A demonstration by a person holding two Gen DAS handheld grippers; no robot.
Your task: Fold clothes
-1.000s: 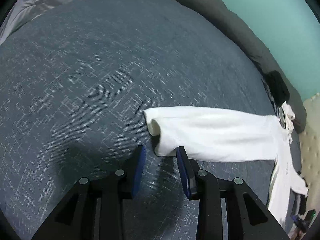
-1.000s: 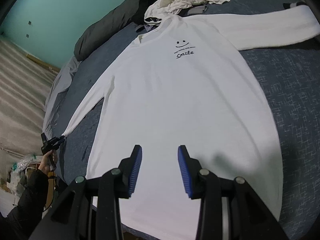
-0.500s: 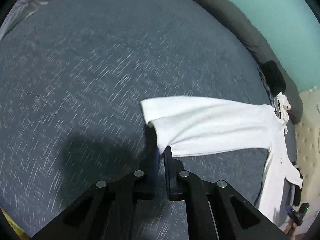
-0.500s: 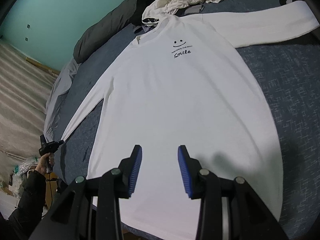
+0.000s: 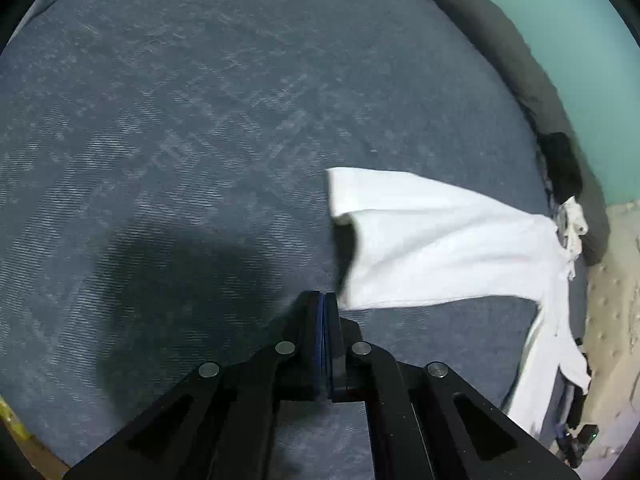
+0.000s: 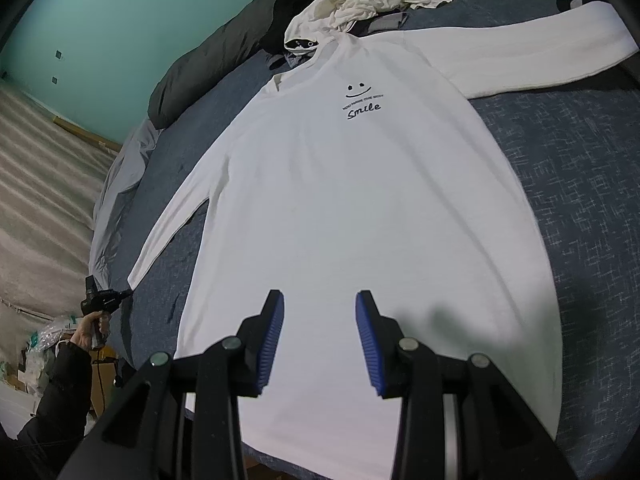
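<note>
A white hoodie (image 6: 360, 208) lay spread face-up on a dark blue patterned bedspread (image 5: 200, 120) beneath a teal wall (image 6: 120, 12). The left gripper (image 5: 324, 300), jaws pressed together, pinched the corner of the sleeve cuff (image 5: 352, 292); the right gripper (image 6: 320, 320) hovered unclenched and empty above the hem.

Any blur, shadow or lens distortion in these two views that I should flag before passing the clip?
Left wrist view: motion blur smears the sleeve and the bedspread weave; a dark shadow lies beside the shut left gripper; heavy fisheye vignette. Right wrist view: sharp, "Smile" print on the shirt readable; soft shadow right of the open right gripper; bed edges bow strongly.
</note>
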